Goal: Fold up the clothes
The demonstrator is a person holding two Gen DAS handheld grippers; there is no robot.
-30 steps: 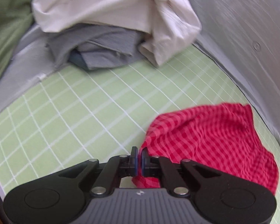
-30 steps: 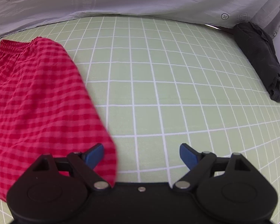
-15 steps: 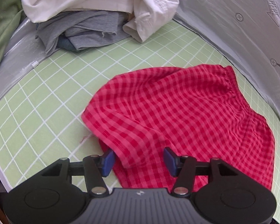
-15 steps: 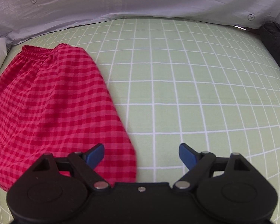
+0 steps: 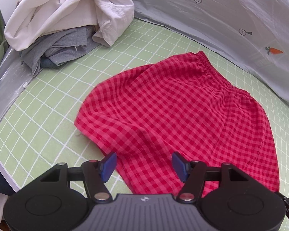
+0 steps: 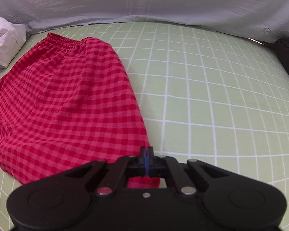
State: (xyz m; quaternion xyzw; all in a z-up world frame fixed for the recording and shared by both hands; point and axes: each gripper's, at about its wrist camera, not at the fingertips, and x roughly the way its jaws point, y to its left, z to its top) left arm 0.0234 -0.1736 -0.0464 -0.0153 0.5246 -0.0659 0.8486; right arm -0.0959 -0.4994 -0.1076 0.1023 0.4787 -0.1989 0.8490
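Observation:
Red checked shorts (image 5: 183, 115) lie spread on the green grid mat (image 5: 48, 104), elastic waistband at the far side by the pale sheet. My left gripper (image 5: 143, 165) is open and hovers just above the shorts' near hem, blue pads (image 5: 108, 163) on either side of a fabric ridge, nothing held. In the right wrist view the shorts (image 6: 67, 105) fill the left half. My right gripper (image 6: 146, 154) is shut at their near right corner, with the hem pinched between the pads and red cloth showing beneath the fingers.
A pile of white (image 5: 67, 13) and grey clothes (image 5: 57, 46) sits at the mat's far left. A dark folded garment (image 6: 288, 57) lies at the far right edge. A pale printed sheet (image 6: 163, 2) rises behind the mat (image 6: 221, 96).
My left gripper let go of the shorts, opened and drew back, leaving them spread flat. My right gripper went from open to shut on the shorts' near right corner.

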